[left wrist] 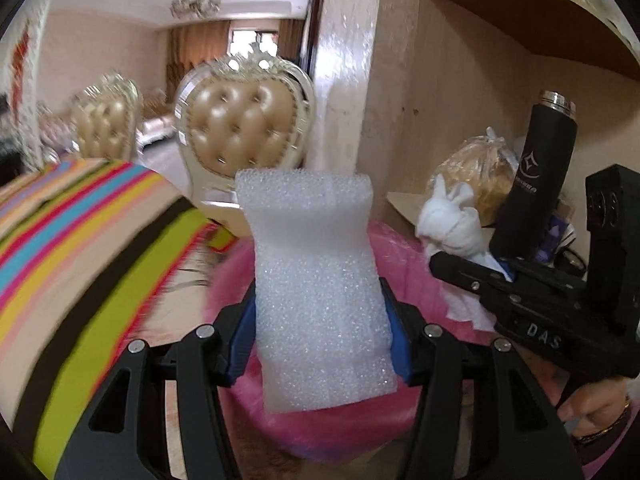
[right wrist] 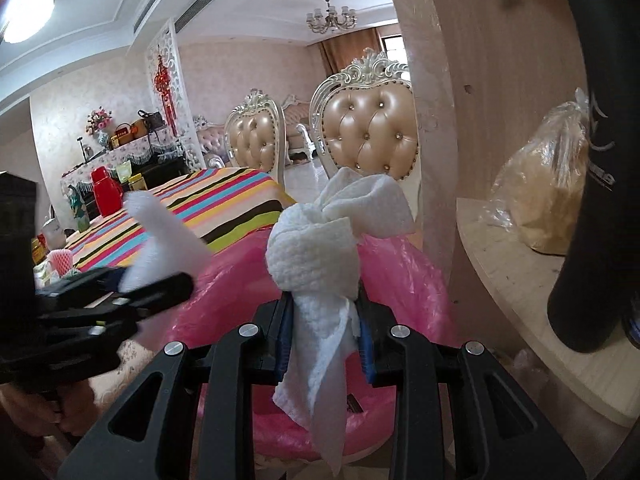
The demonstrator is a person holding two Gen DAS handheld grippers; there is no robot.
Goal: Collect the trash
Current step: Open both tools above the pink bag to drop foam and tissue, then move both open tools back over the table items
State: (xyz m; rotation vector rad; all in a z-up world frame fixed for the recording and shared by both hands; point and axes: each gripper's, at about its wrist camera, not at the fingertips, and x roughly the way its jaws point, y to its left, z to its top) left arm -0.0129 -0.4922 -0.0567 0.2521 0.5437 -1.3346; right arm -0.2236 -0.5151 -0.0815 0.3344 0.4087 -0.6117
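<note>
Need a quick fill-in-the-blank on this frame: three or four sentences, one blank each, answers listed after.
1. The left gripper is clamped on a white piece of ____.
2. The right gripper grips a crumpled white ____.
3. Both grippers are held over a bin lined with a ____ plastic bag.
4. The table beyond the bin is covered by a ____ cloth.

Missing words: foam; paper towel; pink; striped
</note>
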